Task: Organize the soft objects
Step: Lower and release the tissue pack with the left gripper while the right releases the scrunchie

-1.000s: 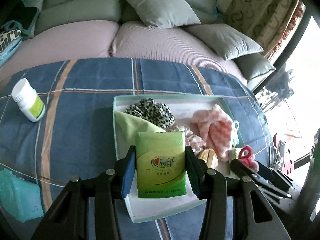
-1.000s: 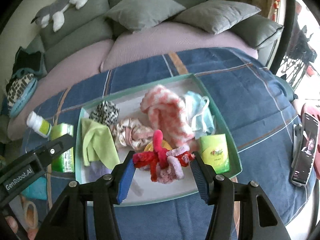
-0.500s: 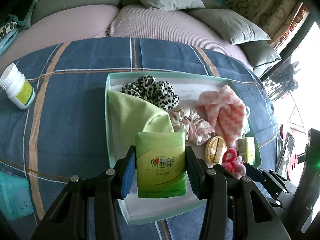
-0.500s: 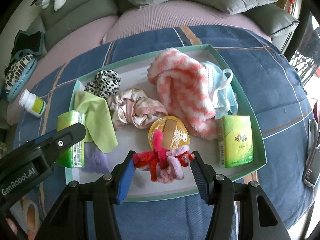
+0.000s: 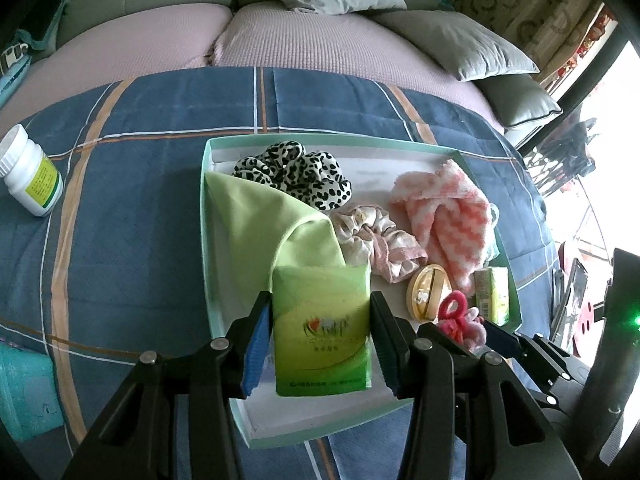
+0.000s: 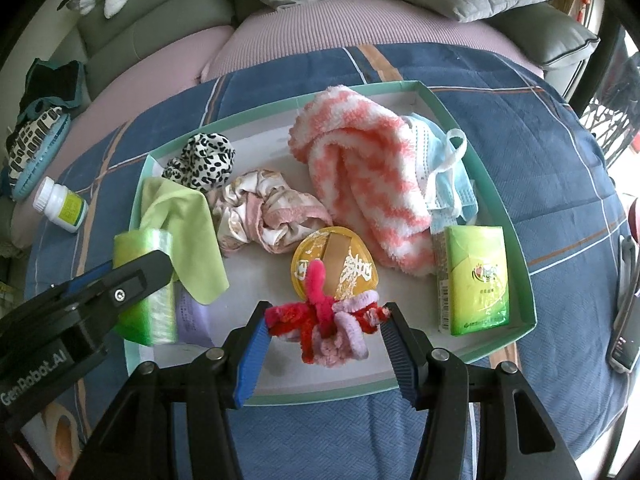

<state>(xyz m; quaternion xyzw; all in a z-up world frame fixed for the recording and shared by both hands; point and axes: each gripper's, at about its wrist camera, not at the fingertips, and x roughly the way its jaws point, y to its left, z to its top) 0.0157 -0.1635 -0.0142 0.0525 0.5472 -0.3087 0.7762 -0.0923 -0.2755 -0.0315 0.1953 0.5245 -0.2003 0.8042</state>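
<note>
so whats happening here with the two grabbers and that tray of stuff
A person is sorting soft things into a shallow green tray on a blue plaid cloth. The left gripper holds a green tissue pack over the tray's near corner, its jaws just easing open. The right gripper holds a red and pink fuzzy hair tie bundle low over the tray. Already inside: a leopard scrunchie, a pink towel, a face mask and another tissue pack.
</note>
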